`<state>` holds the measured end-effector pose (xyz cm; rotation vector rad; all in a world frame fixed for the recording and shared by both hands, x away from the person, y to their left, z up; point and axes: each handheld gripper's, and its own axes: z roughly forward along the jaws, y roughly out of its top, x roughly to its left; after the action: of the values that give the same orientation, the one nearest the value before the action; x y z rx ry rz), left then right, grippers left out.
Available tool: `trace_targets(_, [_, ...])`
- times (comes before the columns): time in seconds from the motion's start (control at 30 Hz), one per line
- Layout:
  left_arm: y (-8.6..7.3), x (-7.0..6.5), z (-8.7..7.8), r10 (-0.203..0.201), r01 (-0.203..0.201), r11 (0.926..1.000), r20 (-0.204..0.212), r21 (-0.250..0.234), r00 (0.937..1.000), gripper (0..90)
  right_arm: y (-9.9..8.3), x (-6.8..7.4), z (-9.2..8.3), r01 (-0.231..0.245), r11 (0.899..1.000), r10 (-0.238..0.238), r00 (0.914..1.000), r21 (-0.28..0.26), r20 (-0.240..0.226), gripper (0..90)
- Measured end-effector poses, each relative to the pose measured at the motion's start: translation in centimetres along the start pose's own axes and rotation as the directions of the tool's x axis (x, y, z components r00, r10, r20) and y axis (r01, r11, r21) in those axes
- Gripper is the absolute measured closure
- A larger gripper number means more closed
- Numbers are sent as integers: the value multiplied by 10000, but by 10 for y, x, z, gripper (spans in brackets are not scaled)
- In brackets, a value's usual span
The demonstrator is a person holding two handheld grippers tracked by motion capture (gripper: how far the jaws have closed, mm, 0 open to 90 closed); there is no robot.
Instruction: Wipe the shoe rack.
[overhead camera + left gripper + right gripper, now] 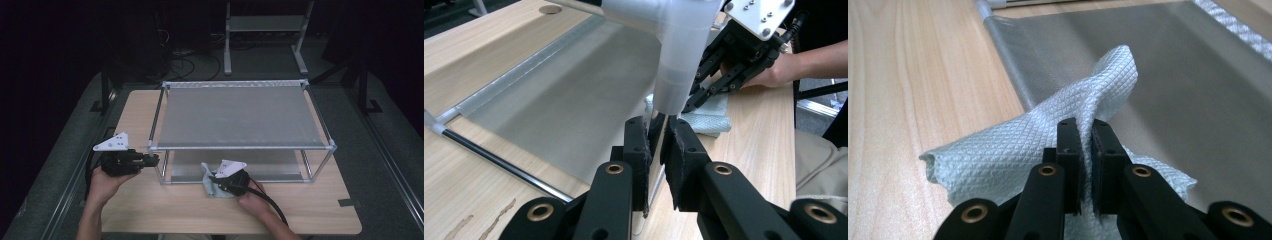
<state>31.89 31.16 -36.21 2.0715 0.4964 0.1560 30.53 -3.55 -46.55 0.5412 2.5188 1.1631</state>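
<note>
Right gripper view, cloth pinched between closed jaws

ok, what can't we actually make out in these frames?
- High view: lower shelf mostly hidden under the upper shelf.
- High view: cloth partly covered by the right hand-held gripper.
- Left gripper view: post foot hidden behind the left hand-held gripper.
- Right gripper view: cloth's near edge cut off at the bottom.

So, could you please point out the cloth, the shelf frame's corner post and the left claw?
cloth (pixel 1013 150): right gripper view, its quilted fold.
corner post (pixel 679 75): left gripper view, white connector sleeve.
left claw (pixel 660 150): left gripper view, between its pads.
</note>
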Motion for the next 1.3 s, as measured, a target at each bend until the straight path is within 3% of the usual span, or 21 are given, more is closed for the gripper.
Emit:
trace_targets(0.13, [0,0,0,-24,24,10000,-3,23,10000,799,7,5,3,125,9999,-126,9995,-39,-291,839])
trace_targets(0.17, [0,0,0,-27,27,10000,-4,19,10000,799,10,6,-1,455,9985,-468,9979,-293,-459,839])
trace_targets(0.3, [0,1,0,-33,33,10000,13,22,10000,799,13,6,-11,460,9985,-482,9958,-291,-780,838])
trace_targets(0.33, [0,1,0,-37,37,10000,23,26,10000,798,14,3,-16,507,9984,-531,9914,-232,-1193,837])
trace_targets(0.43, [1,1,0,-41,41,10000,12,41,10000,797,17,-2,-21,579,9983,-572,9851,0,-1621,834])
trace_targets(0.6, [1,1,0,-78,77,10000,14,20,10000,798,21,-3,-22,846,9963,-809,9804,128,-1797,834])
trace_targets(0.83, [5,10,5,-153,152,9998,48,85,9999,798,38,-10,-23,1452,9889,-1325,9571,311,-2575,835])
trace_targets(1.0, [11,17,12,-143,140,9998,149,169,9998,796,47,-16,-28,1632,9856,-1434,9457,446,-2918,835])
trace_targets(1.2, [14,19,16,-114,110,9997,215,219,9997,797,55,-22,-37,1549,9869,-1328,9393,454,-3164,836])
trace_targets(1.3, [14,19,15,-84,79,9997,220,236,9997,796,64,-21,-44,1683,9844,-1416,9303,506,-3384,835])
